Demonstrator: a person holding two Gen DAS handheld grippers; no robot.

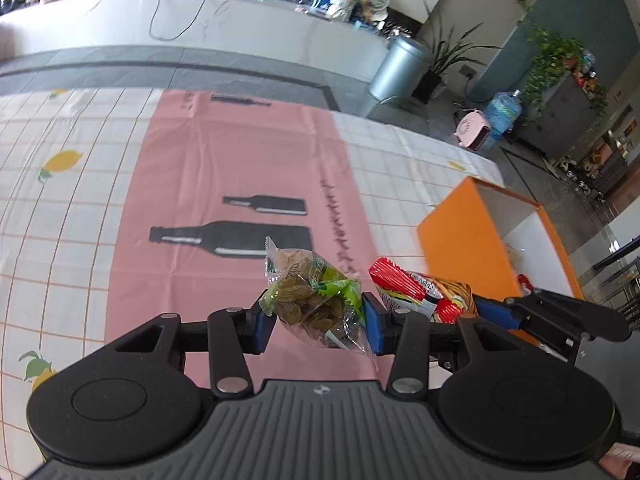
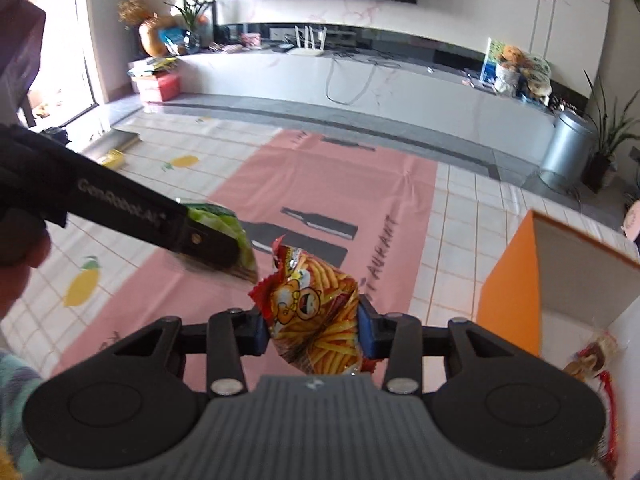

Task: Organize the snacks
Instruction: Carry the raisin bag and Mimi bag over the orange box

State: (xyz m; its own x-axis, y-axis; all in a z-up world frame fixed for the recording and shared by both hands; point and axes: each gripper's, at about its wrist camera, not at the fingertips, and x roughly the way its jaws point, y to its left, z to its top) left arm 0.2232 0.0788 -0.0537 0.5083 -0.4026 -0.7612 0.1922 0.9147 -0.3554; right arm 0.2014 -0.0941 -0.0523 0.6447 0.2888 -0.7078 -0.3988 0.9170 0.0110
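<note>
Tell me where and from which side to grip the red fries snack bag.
Grip the red fries snack bag across its puffy middle, from above, with one pad on each flat face. The crimped ends are thin and slippery, while the middle gives under the pads. The right gripper holds it just so, its jaws shut on the pack, clear of the tablecloth.

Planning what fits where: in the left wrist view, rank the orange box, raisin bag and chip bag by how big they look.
1. orange box
2. raisin bag
3. chip bag, partly hidden behind the gripper finger.
Both bags sit much nearer the camera, so their true sizes stay unsure.
</note>
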